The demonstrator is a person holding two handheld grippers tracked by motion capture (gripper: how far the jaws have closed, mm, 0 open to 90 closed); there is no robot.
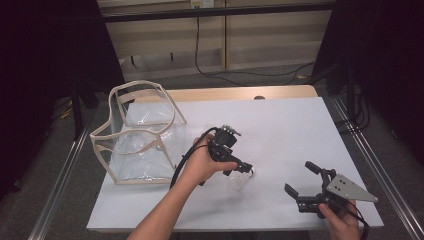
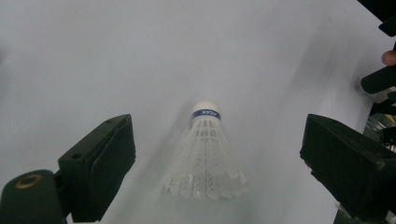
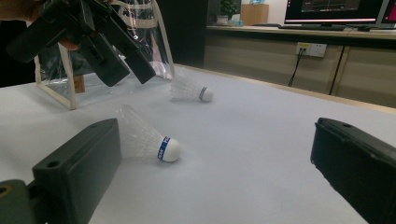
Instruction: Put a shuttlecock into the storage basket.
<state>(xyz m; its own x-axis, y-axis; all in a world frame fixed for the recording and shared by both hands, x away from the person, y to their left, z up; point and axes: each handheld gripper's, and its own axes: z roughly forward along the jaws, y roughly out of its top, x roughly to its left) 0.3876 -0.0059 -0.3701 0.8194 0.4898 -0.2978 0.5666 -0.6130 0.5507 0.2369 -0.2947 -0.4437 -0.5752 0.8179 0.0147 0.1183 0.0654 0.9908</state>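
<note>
A white feathered shuttlecock [image 2: 205,154] with a blue band lies on the white table between the wide-apart jaws of my left gripper [image 2: 217,128], cork pointing away. In the high view the left gripper [image 1: 239,169] hovers mid-table over a shuttlecock [image 1: 241,181]. My right gripper [image 1: 299,176] stands open near the front right edge with nothing in it. The right gripper view has its own gripper [image 3: 217,135], one shuttlecock [image 3: 149,140] near its left jaw, a second shuttlecock [image 3: 189,90] farther off, and the left gripper [image 3: 130,74] above that one.
A clear plastic bag [image 1: 140,130] with beige trim stands open at the table's left, also the bag [image 3: 65,79] behind the left gripper. The white table sheet [image 1: 280,125] stretches right and back. Metal rails run along both sides.
</note>
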